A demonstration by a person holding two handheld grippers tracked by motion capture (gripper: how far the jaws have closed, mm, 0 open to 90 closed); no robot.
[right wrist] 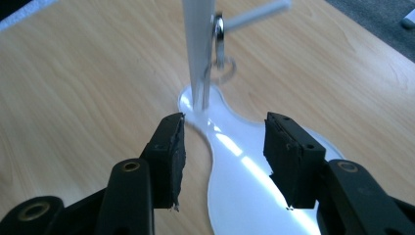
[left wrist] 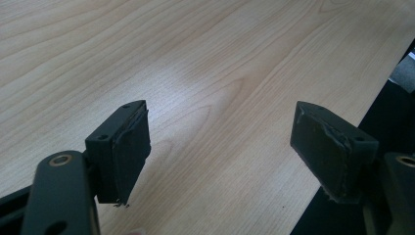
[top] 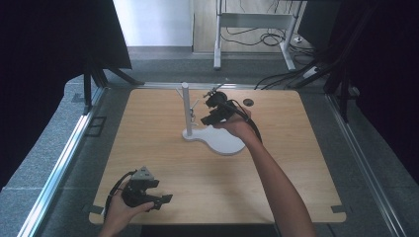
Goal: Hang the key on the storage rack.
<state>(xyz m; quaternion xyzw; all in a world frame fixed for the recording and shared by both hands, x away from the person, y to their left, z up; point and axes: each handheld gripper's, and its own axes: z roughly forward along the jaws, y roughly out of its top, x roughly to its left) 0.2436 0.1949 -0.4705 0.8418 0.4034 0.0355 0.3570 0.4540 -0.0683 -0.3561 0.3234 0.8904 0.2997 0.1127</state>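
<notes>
R gripper [right wrist: 222,147] fingers spread, empty, just short of white plastic peg stand [right wrist: 198,54]; silver metal key ring [right wrist: 219,36] hangs on its peg beyond them, prob freshly hung; L gripper [left wrist: 220,142] spread wide, idle over wood-grain table [left wrist: 195,58]

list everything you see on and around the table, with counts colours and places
pale wooden table: one, light wood, centre of the high view
white stand with an upright post, side pegs and a flat curved base: one, white, far middle of the table
metal ring hanging on a peg of the stand: one, silvery, beside the post
small dark round disc: one, black, far right of the tabletop
white metal frame with cables: one, white, on the floor beyond the table
left claw: one, black, near left edge, jaws open over bare wood
right claw: one, black, over the stand's base, jaws open with nothing between them
</notes>
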